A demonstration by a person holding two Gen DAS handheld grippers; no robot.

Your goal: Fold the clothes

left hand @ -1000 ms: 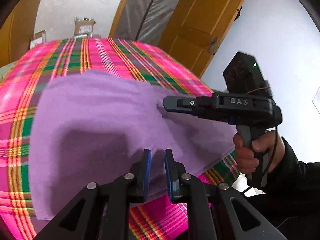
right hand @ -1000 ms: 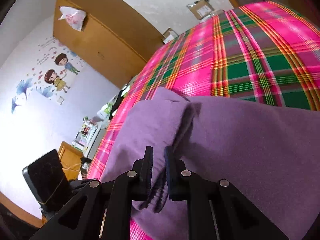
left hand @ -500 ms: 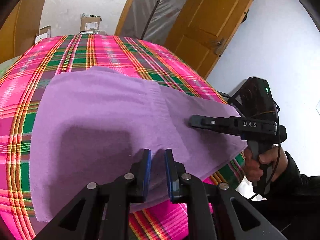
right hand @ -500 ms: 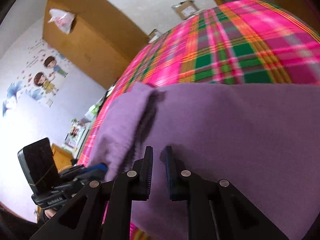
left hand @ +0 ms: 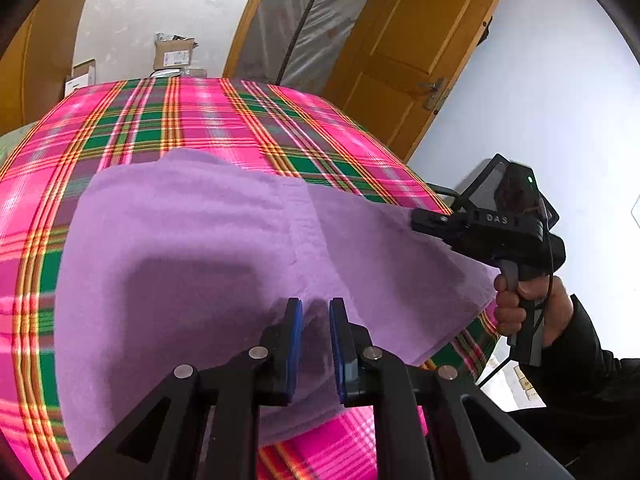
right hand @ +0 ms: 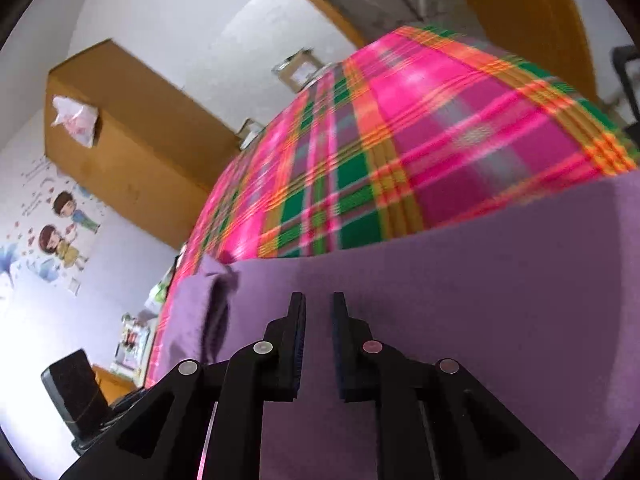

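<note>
- One purple garment (left hand: 208, 256), centre of the frame.
- One plaid bed cover (left hand: 192, 120).
- Two hand-held grippers: left (left hand: 314, 320), right (left hand: 420, 222).
- Three cardboard boxes (left hand: 173, 53), upper left.
- One wooden door (left hand: 416, 40), upper right.
- Two cartoon wall figures (right hand: 64, 224), left edge.

your garment (left hand: 208, 248) is lying on the bed (left hand: 192, 120), near its front edge. your left gripper (left hand: 315, 312) is hanging over its near side, and the right gripper (left hand: 424, 222) is sitting at its right corner. boxes (left hand: 172, 54) are standing behind the bed.
</note>
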